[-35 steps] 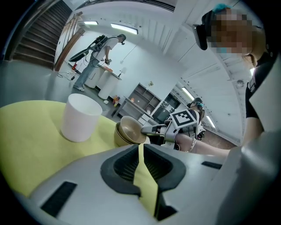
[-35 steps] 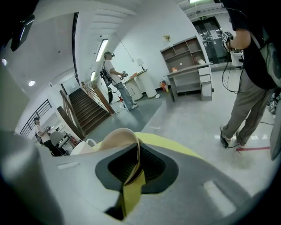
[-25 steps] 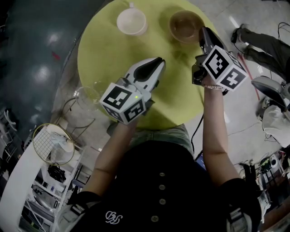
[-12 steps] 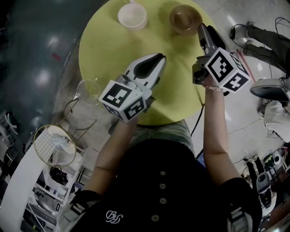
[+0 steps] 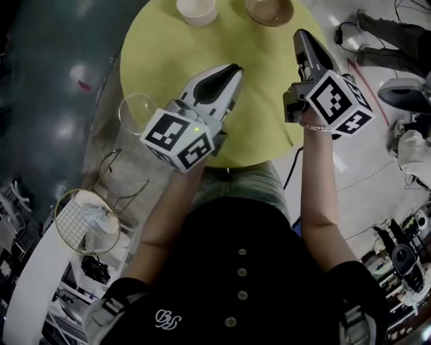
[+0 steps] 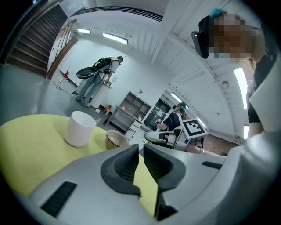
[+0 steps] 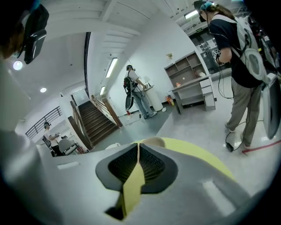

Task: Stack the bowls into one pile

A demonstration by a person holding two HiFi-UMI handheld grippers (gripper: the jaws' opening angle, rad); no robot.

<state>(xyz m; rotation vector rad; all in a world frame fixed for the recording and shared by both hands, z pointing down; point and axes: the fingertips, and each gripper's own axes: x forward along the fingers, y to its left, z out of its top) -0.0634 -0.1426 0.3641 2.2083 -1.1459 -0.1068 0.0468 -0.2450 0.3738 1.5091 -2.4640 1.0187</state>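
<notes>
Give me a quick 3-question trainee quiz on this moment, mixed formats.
1. True or false: the white bowl and the brown bowl are already in one pile.
2. What is between the right gripper's jaws? A) white bowl B) brown bowl C) nothing
3. In the head view, which bowl lies nearer the right gripper?

Key
1. False: they stand apart on the yellow table.
2. C: the jaws have just been closing and meet on nothing.
3. The brown bowl.
</notes>
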